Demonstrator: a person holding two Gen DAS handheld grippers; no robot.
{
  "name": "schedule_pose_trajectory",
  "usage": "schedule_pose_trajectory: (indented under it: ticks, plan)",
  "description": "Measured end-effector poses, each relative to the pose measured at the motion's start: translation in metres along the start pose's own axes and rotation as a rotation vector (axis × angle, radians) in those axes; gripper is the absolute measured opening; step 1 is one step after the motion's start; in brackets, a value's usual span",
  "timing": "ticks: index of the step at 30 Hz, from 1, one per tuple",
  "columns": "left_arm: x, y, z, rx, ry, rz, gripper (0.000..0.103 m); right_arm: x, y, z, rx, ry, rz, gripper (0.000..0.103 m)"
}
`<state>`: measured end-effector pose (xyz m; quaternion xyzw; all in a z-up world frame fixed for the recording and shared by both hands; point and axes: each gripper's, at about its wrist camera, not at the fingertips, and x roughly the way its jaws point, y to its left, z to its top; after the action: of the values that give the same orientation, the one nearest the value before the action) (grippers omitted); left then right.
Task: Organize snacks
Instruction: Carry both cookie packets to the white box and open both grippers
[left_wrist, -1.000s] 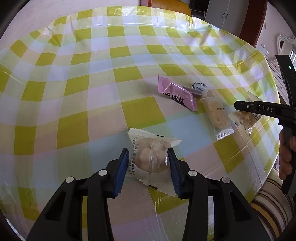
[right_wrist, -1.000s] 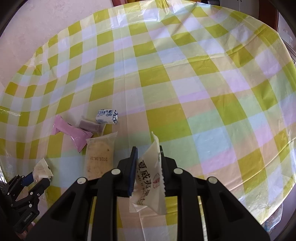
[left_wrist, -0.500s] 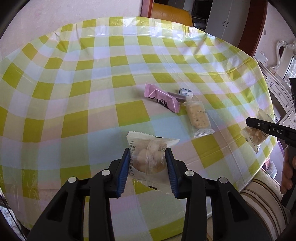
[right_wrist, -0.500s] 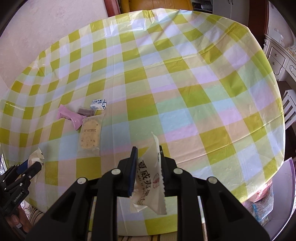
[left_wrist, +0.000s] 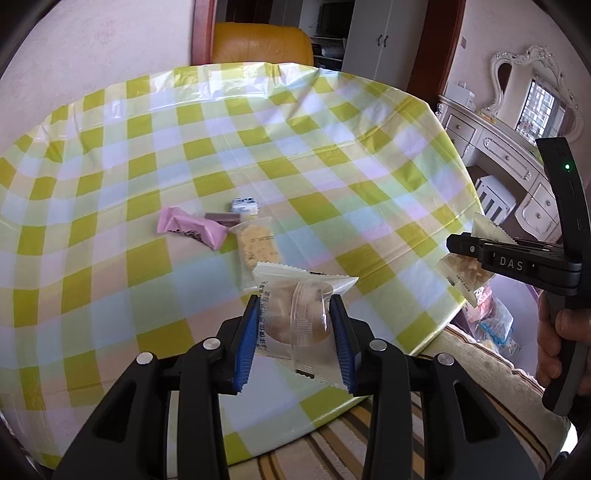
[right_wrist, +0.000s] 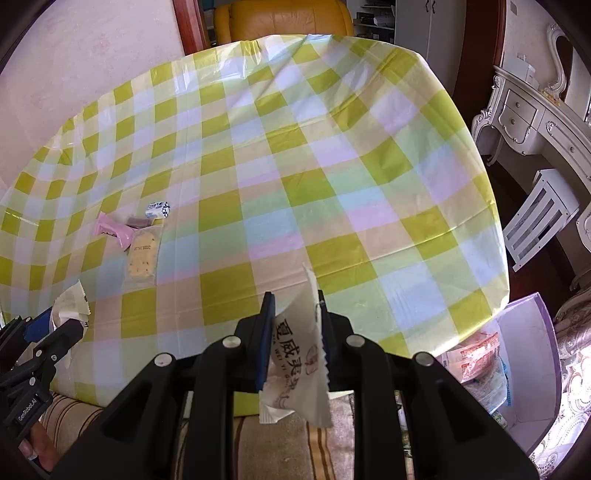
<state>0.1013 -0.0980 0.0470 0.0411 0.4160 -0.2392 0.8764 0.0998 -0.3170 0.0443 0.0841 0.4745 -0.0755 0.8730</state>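
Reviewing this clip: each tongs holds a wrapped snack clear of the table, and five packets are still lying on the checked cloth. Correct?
Not quite. Four packets remain on the checked cloth, not five: a pink packet, a small brown bar, a small white packet and a clear cracker packet, as the left wrist view shows. The left tongs and right tongs do each hold a wrapped snack.

A thin, glossy plastic tablecloth (left_wrist: 155, 177) in yellow-green check lies creased and wrinkled at its far edge. On it, the pink wrapper (left_wrist: 192, 230) looks matt and the cracker sachet (left_wrist: 255, 247) beside it clear and shiny. Behind the tablecloth stands a smooth leather-like yellow chair (left_wrist: 262, 42). The left gripper (left_wrist: 297, 338), matt black plastic with ribbed blue pads (left_wrist: 246, 347) and metal screw heads, clamps a translucent, crinkly pastry packet (left_wrist: 299, 314).
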Motion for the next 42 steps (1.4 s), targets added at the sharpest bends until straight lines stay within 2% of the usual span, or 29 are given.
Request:
schedule_pose_trajectory:
  ticks: [15,25,29,42]
  plan:
    - [0.029,-0.135,0.006,0.248,0.063,-0.188,0.037,-0.007,-0.089,-0.032,0.101,0.036,-0.141,0.021]
    - [0.056,-0.216,0.004,0.407,0.129,-0.261,0.037,0.000,-0.147,-0.057,0.176,0.086,-0.220,0.021]
    - [0.068,-0.237,0.002,0.430,0.168,-0.303,0.037,0.000,-0.170,-0.065,0.210,0.095,-0.250,0.021]
    - [0.102,-0.262,-0.002,0.413,0.297,-0.416,0.037,-0.008,-0.217,-0.083,0.254,0.072,-0.368,0.021]
